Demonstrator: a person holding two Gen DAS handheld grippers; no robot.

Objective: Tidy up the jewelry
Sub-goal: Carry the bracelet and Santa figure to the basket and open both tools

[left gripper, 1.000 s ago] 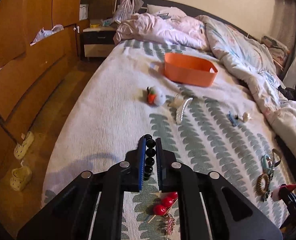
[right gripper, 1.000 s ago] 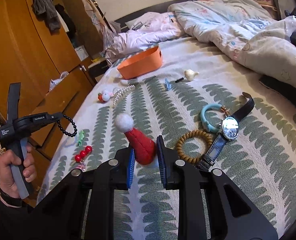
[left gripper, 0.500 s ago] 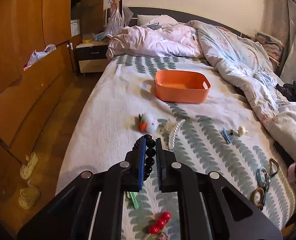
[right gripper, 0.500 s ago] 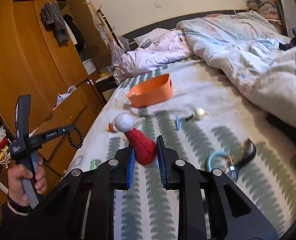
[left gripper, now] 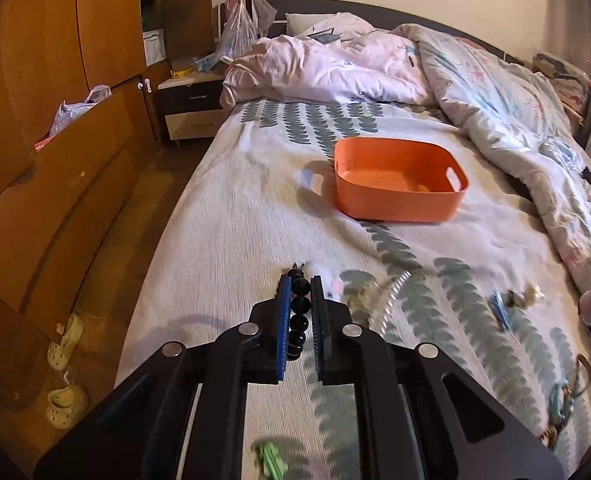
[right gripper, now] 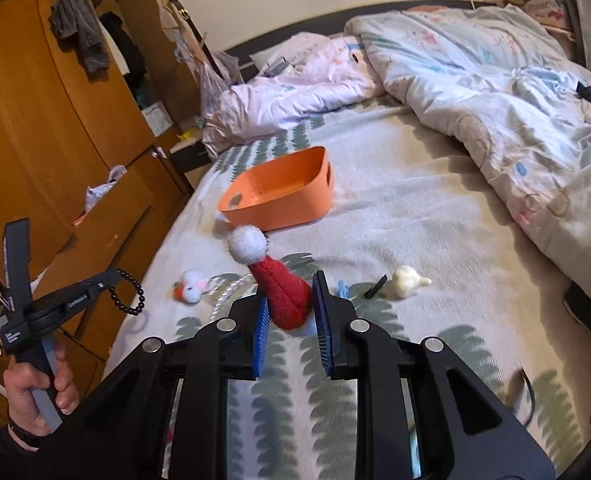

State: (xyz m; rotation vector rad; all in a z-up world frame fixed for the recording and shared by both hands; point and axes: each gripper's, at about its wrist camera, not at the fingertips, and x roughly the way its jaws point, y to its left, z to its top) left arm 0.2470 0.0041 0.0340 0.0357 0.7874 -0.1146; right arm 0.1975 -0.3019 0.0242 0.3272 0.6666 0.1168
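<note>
My left gripper (left gripper: 299, 282) is shut on a black bead bracelet (left gripper: 298, 316), held above the bedspread. From the right wrist view the same left gripper (right gripper: 109, 278) shows at the left with the black bead bracelet (right gripper: 129, 294) dangling from its tip. My right gripper (right gripper: 289, 298) is shut on a red Santa hat clip (right gripper: 285, 294) with a white pompom. An empty orange basket (left gripper: 399, 180) sits further up the bed, ahead of both grippers; the orange basket (right gripper: 279, 196) appears beyond the hat.
Loose on the bedspread lie a white-and-orange fluffy clip (right gripper: 189, 286), a clear spiral clip (left gripper: 391, 300), a blue clip (left gripper: 499, 310), a white clip (right gripper: 405, 282) and a green clip (left gripper: 271, 460). A crumpled duvet (left gripper: 515, 132) fills the right. Wooden wardrobe (left gripper: 55, 120) stands left.
Both grippers have moved up the bed toward the orange basket with their items still held. The watch and the bracelets near the foot have slid out of the right view.
</note>
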